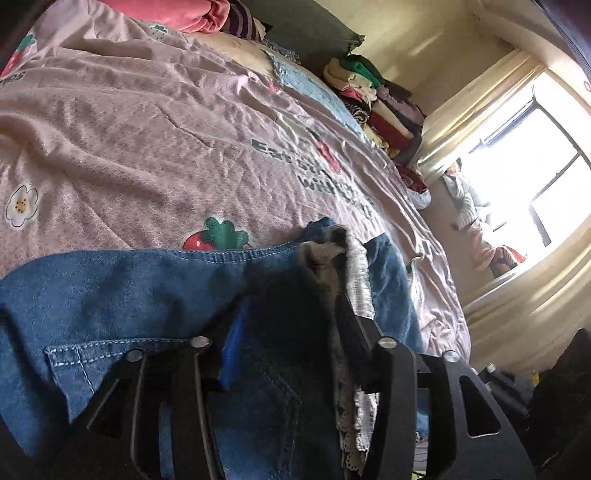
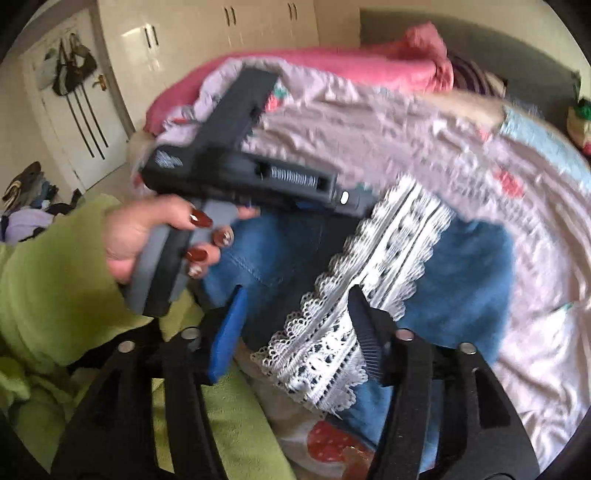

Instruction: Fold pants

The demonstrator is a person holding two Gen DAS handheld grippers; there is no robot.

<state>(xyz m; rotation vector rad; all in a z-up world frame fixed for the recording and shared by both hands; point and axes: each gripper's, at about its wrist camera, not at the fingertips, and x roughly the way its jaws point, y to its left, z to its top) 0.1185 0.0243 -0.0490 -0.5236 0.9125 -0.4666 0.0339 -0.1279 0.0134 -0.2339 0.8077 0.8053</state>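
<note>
On the bed (image 1: pixel 147 122), spread with a pink quilt printed with strawberries and flowers, blue denim pants (image 1: pixel 122 291) lie bunched at the near edge, a stitched back pocket facing up. A band of white lace trim (image 2: pixel 354 306) runs along the pants, seen most clearly in the right wrist view.

Left hand-held gripper (image 1: pixel 291 332): its jaws stand apart with dark denim and a strip of the lace lying between them; the pads do not appear to press on the cloth, so it reads as released. In the right wrist view this same tool shows as a dark body held by a hand (image 2: pixel 147 232) with red-painted nails, coming out of a green sleeve (image 2: pixel 55 295) at the left.

Right hand-held gripper (image 2: pixel 295 332): its jaws are likewise apart, the blue pad at left and the black ribbed pad at right, with the lace trim lying between and under them, not pinched.

Far right of the bed, a stack of folded clothes (image 1: pixel 376 96) sits near a bright window (image 1: pixel 524 177). Beyond the bed in the right wrist view are cream wardrobe doors (image 2: pixel 229 26) and a white door (image 2: pixel 74 122) with bags hanging on it.
</note>
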